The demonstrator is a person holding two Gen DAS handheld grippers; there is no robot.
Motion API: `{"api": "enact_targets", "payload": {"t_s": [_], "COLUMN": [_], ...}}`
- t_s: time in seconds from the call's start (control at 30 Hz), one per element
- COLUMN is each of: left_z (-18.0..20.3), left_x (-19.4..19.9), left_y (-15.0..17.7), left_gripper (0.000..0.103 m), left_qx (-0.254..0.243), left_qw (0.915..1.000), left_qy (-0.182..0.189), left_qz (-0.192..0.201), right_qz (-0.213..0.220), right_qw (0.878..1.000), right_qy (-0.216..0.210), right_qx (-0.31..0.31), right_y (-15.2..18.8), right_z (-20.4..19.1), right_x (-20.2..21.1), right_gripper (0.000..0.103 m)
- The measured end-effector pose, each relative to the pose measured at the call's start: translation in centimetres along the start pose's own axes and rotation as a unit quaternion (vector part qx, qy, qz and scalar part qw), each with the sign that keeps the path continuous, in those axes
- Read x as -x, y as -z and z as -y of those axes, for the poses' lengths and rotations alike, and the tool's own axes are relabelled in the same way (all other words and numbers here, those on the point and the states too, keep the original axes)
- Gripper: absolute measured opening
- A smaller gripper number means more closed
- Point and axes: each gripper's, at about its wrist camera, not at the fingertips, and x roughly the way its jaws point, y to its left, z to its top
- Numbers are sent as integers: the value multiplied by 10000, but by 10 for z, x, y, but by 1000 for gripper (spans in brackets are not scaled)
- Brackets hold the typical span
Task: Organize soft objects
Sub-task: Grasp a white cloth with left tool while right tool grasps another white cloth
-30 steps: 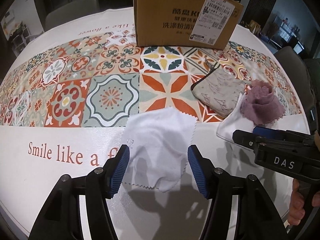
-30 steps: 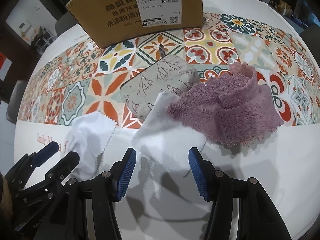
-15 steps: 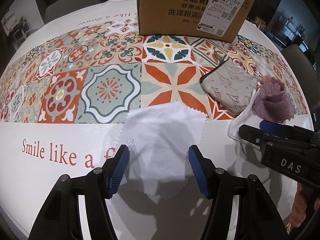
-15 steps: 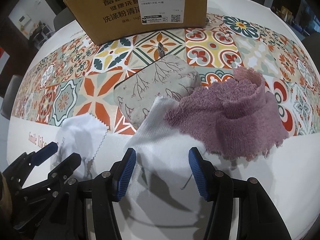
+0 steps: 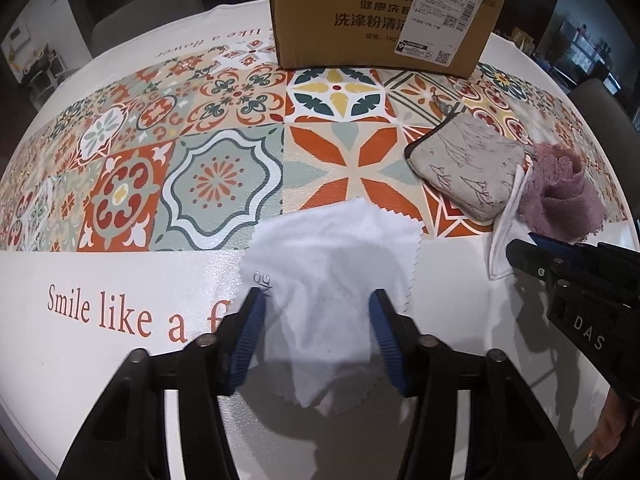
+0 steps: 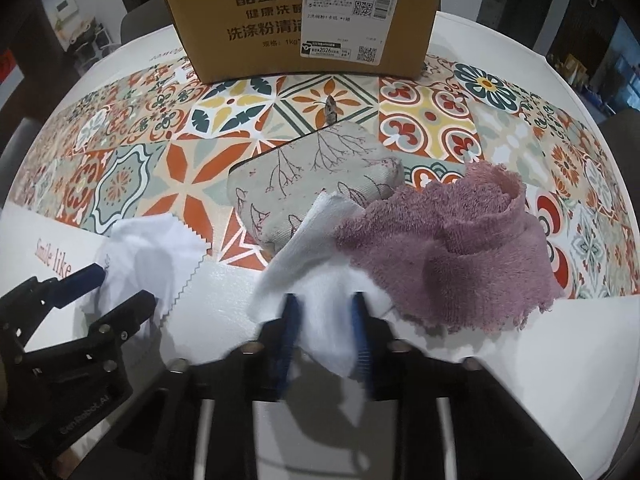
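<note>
Both cloths (image 5: 332, 276) (image 6: 320, 280) overhang bare white table (image 5: 120, 360) (tiles beyond).

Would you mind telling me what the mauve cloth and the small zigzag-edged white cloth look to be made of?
Mauve cloth: probably terry or fleece towelling, matte, with a fuzzy looped pile and ragged edge. Zigzag-edged white cloth: probably thin microfibre, smooth, with pinked edges and soft creases.

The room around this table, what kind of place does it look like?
Probably a home or office dining area: a round table under a patterned tile-print cover, a chair behind it, shelving by the wall, and a cardboard shipping box.
</note>
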Motion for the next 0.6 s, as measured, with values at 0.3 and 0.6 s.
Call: {"api": "enact_targets", "payload": {"t_s": [0.3,0.6], "left_z": [3,4], "left_x": [4,30], "left_y": [2,0], "left_gripper": [7,5], "left_qx": [-48,-25], "left_qw": [9997,9974], "left_qy": [236,530], "left_qz": [70,482], "right_qz": [-127,-16], "right_qw": [9978,9957], "right_qy": [-582,-882], "right_qx": [-277,-296], "right_y": [4,8], "right_z": [6,-1], "right_x": [3,22], "right_gripper": [8,8]}}
